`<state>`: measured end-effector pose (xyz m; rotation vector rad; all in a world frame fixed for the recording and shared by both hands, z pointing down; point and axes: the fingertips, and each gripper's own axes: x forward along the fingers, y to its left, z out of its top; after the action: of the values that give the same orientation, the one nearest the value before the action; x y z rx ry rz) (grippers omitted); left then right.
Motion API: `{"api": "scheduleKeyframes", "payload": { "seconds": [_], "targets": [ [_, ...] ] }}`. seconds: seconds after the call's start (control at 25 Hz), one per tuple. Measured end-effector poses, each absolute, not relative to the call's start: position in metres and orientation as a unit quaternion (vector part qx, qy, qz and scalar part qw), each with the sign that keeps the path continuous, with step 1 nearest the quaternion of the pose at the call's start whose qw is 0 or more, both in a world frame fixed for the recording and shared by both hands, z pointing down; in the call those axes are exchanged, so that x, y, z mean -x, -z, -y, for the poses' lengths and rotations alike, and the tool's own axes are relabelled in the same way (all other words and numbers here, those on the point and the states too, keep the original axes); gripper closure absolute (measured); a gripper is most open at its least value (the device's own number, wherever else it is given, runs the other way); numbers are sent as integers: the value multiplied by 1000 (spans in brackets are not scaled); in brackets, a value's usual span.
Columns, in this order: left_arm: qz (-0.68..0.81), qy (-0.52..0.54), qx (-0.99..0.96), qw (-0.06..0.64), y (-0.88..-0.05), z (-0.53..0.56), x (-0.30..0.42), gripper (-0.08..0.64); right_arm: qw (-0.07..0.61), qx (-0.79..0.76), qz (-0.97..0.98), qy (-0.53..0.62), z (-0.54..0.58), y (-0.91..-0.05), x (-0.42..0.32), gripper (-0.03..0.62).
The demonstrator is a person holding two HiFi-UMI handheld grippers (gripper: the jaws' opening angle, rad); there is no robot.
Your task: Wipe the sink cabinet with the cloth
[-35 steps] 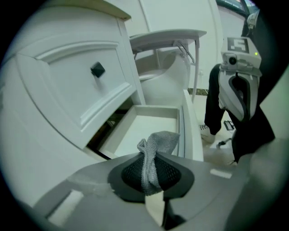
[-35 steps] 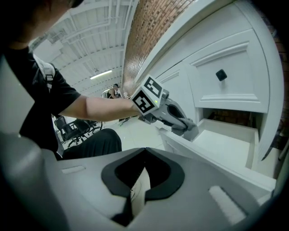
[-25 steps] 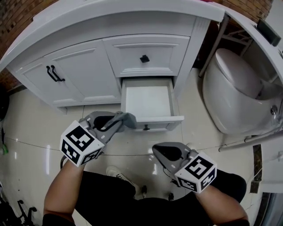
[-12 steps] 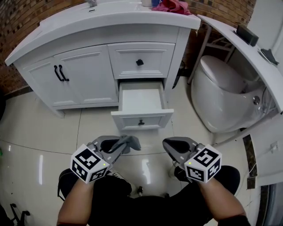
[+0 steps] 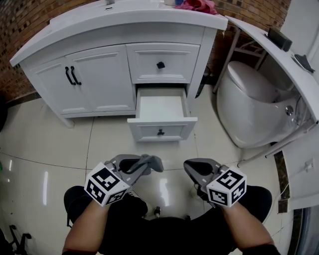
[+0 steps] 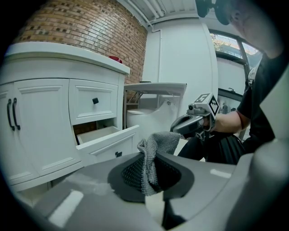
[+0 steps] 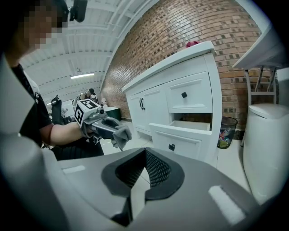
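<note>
The white sink cabinet (image 5: 99, 74) stands ahead, and its lower right drawer (image 5: 160, 119) is pulled open. My left gripper (image 5: 139, 166) is shut on a grey cloth (image 5: 151, 162), held low over the floor in front of the drawer. In the left gripper view the cloth (image 6: 151, 155) bunches up between the jaws. My right gripper (image 5: 195, 170) hovers beside it to the right, shut with nothing in it. From the right gripper view, the left gripper (image 7: 108, 128) and its cloth (image 7: 121, 134) show to the left of the cabinet (image 7: 156, 101).
A white toilet (image 5: 249, 99) stands right of the cabinet, under a white ledge (image 5: 279, 55). A waste bin (image 7: 224, 131) sits between cabinet and toilet. A red cloth (image 5: 197, 6) lies on the countertop. Glossy tiled floor (image 5: 45, 144) spreads left, and my legs are below the grippers.
Both grippers have drawn back from the drawer front toward my body. The left gripper still holds the cloth. The drawer stays open.
</note>
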<state>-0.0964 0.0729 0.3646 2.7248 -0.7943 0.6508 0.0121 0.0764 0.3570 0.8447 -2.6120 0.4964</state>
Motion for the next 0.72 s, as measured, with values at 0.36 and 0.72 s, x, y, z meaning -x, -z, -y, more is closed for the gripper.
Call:
{"api": "scheduleKeyframes", "payload": {
  "seconds": [0.36,0.72],
  "targets": [
    [265,-216,-932,124,-368,-73,98,523,177,-302,920,-176,-73,-360,-15,589],
    [253,-224,-933,124,-372,-74,88,523,178,-303,921,-171,-74,-359,-14,589]
  ]
}}
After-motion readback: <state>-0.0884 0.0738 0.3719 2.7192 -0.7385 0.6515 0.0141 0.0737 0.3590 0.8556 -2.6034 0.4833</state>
